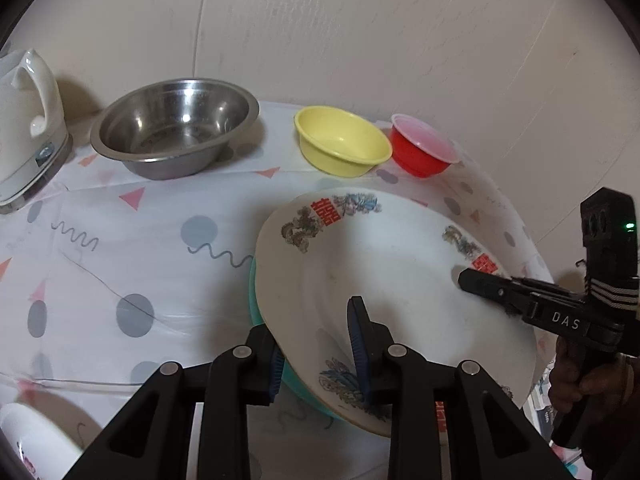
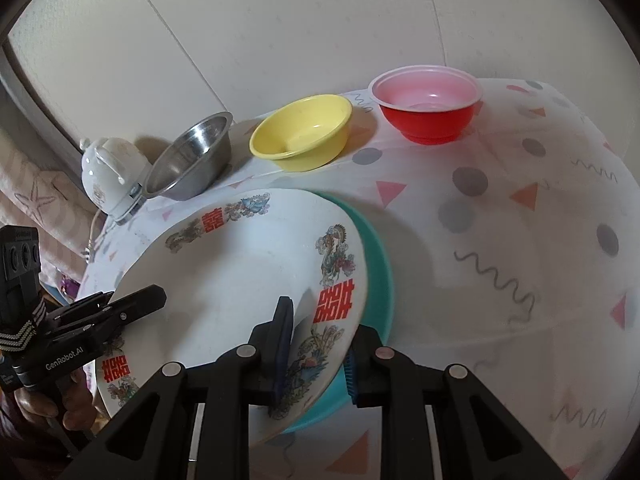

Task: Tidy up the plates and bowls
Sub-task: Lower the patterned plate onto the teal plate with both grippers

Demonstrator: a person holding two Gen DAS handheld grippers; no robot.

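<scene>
both claws [image 1: 320, 356] [image 2: 316, 350] pinch the white plate [image 1: 400, 280] over a patterned tablecloth [image 1: 140, 248] by pale walls [image 1: 360, 32]

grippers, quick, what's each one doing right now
Left tool: closed on the white plate, rim between its fingers.
Right tool: closed on the same plate's opposite rim.

The plate [image 1: 400, 292] is stacked on a second dish [image 2: 376, 264] at the near side of the table [image 1: 120, 260]. Along the far edge, by the wall, three bowls are ranged: the steel bowl [image 1: 176, 128] at left, the middle bowl [image 1: 342, 142] beside it, the lidless cup bowl [image 1: 424, 148] at right. The kettle [image 1: 28, 124] is set left of the steel bowl.
</scene>
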